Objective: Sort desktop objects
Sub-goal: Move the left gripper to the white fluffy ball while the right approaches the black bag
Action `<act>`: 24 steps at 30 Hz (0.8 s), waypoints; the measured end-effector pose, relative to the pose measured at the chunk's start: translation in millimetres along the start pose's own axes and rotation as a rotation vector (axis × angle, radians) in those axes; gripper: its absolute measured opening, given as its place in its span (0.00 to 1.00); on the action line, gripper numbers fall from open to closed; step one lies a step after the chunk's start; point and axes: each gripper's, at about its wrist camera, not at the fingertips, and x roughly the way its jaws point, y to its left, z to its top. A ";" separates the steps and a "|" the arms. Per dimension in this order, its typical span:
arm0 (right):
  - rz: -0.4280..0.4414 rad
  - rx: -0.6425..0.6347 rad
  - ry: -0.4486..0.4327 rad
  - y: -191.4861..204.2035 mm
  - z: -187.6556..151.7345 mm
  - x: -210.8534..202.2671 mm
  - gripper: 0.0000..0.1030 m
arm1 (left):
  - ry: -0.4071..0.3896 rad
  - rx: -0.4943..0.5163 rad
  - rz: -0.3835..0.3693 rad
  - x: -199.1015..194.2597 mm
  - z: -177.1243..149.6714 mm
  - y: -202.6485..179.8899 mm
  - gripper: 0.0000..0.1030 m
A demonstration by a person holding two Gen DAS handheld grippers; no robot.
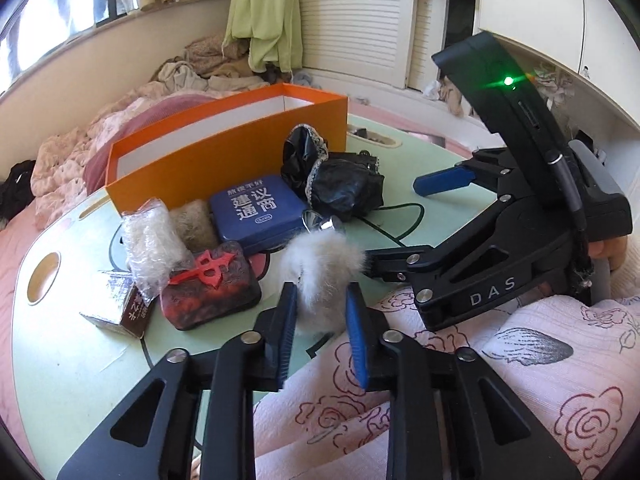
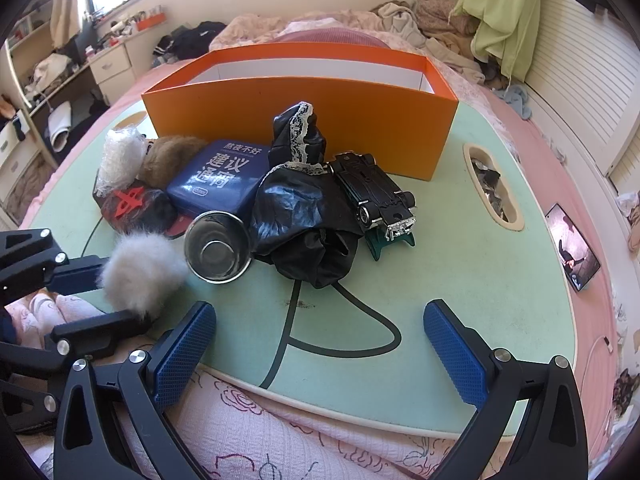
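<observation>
- Left gripper [image 1: 322, 312]: black linkage arms with ribbed blue pads; we see its jaws pinching a white fluffy fur pom-pom [image 1: 320, 276] at the near edge of the bench, beside the quilt.
- Right gripper [image 2: 320, 344]: same build, blue knurled pads; we note the jaws spread wide with nothing between them, hovering over the near bench edge.
- Pale green oval bench [image 2: 460, 280]: smooth top with a dark curved line and a cut-out pocket on the right.
- Orange rectangular cardboard box [image 2: 304, 120]: white inside, open-topped, standing at the far side of the bench.
- Dark blue soft square case with white lettering [image 2: 218, 180]: lying flat in front of the box.
- Shiny round metal cup [image 2: 218, 248]: on its side, mouth toward us, touching the pom-pom.
- Crumpled black glossy cloth with lace trim [image 2: 304, 208]: heaped beside the case.
- Black toy car with chrome details [image 2: 372, 192]: lying against the cloth.
- Brown fur puff [image 2: 168, 160] and clear crinkled plastic bundle [image 2: 118, 156]: on the left.
- Mottled red-black block with red emblem [image 1: 212, 284]: near the left gripper.
</observation>
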 end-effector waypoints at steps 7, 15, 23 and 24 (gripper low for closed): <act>0.034 0.024 -0.018 1.9 3.6 -5.0 1.00 | -0.144 -0.037 0.033 -27.8 -9.1 3.3 0.14; 0.181 0.140 -0.098 -16.1 7.0 -15.8 0.92 | -0.180 -0.105 0.022 -30.8 -12.3 18.9 0.15; 0.233 0.192 -0.157 -28.7 5.8 -25.4 0.87 | -0.151 -0.068 0.078 -26.9 -6.9 10.7 0.74; 0.239 0.208 -0.181 -31.8 7.0 -29.3 0.85 | -0.145 -0.051 0.071 -25.5 -4.8 8.5 0.74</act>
